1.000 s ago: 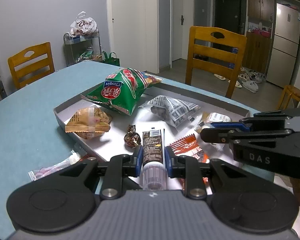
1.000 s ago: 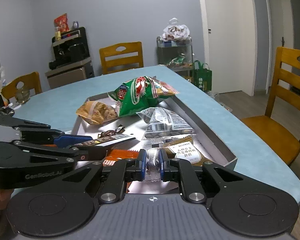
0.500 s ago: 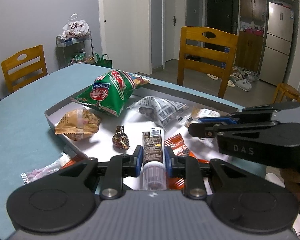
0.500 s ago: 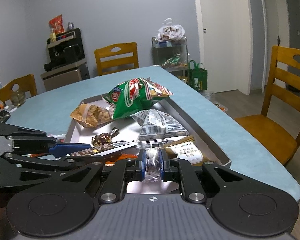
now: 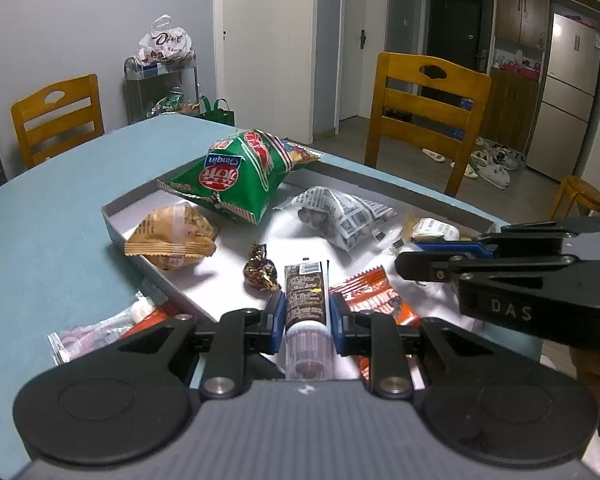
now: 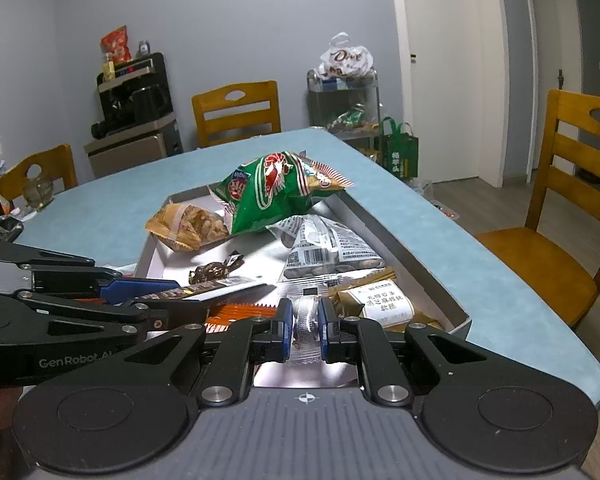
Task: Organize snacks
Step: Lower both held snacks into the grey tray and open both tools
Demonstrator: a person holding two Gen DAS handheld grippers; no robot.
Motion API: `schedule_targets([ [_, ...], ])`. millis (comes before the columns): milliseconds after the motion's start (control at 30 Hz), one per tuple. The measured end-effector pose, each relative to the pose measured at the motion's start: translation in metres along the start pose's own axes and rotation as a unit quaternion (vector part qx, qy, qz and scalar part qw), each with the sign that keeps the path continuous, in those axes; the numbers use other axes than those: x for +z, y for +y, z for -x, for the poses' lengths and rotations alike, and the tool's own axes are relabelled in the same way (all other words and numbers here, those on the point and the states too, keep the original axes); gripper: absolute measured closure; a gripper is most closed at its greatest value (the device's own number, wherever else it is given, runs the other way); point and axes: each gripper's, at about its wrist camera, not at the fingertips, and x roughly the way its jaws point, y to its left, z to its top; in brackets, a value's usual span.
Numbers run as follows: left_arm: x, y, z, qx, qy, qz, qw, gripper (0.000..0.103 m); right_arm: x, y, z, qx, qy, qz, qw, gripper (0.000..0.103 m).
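My left gripper [image 5: 306,305] is shut on a brown snack stick [image 5: 305,294] with a clear end, held low over the near part of the grey tray [image 5: 384,186]. My right gripper [image 6: 305,315] is shut on a small clear wrapper [image 6: 307,312] over the tray's near right corner. In the tray lie a green chip bag [image 5: 240,172], a newsprint-patterned packet [image 5: 340,216], a tan packet [image 5: 172,236], a brown candy [image 5: 260,272], an orange wrapper [image 5: 374,300] and a gold packet with a white label [image 6: 384,304]. Each gripper shows from the side in the other's view: the right gripper [image 5: 416,256], the left gripper [image 6: 180,296].
The tray sits on a blue table [image 5: 52,216]. A pink packet [image 5: 96,332] lies on the table outside the tray's near left corner. Wooden chairs [image 5: 424,104] stand around the table, and a shelf cart [image 6: 344,96] is by the wall.
Both grippers keep their grips and stay in place. Only a slight sideways sway of the views.
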Motion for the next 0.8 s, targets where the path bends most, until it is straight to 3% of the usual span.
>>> schedule_targets([
  [333, 0.004, -0.011, -0.005, -0.006, -0.004, -0.011, 0.9999, 0.082, 0.000, -0.004, -0.001, -0.006, 0.000, -0.006, 1.000, 0.087],
  [800, 0.000, -0.012, -0.022, -0.006, 0.018, -0.010, 0.9998, 0.082, -0.001, -0.001, -0.004, -0.006, 0.005, -0.003, 1.000, 0.086],
])
